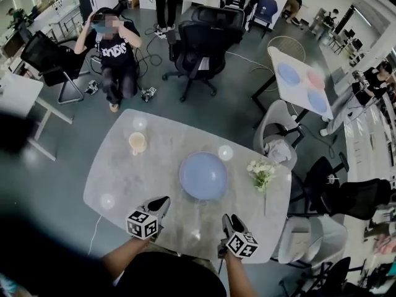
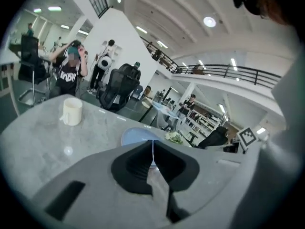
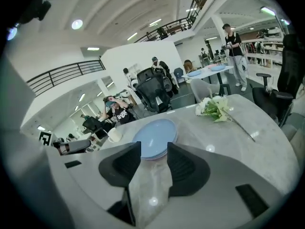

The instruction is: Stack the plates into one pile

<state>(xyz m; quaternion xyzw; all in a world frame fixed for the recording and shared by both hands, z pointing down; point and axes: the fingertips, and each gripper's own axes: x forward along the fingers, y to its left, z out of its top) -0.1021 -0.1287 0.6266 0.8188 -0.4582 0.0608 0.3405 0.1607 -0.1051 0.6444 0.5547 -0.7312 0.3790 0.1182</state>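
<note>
Near apparently stacked pale-blue round plates [image 1: 203, 175] on the grey marble tabletop [image 1: 124, 172], the left hand-held gripper [image 1: 164, 201] is closed, the right hand-held gripper [image 1: 226, 219] open.

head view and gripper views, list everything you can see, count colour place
table: one, grey marble, centre
plates: one pile, at least two, pale blue, middle of the table
mug: one, cream, far left part of the table
flowers: one bunch, white with green stems, right of the plates
office chairs: several, black, floor beyond the table
person: one, dark shirt, beyond the table
second table: one, white, far right
far plates: three, two blue and one pink, on the second table
left gripper: grey, near edge, fingers shut, empty
right gripper: grey, near edge, fingers apart, empty
</note>
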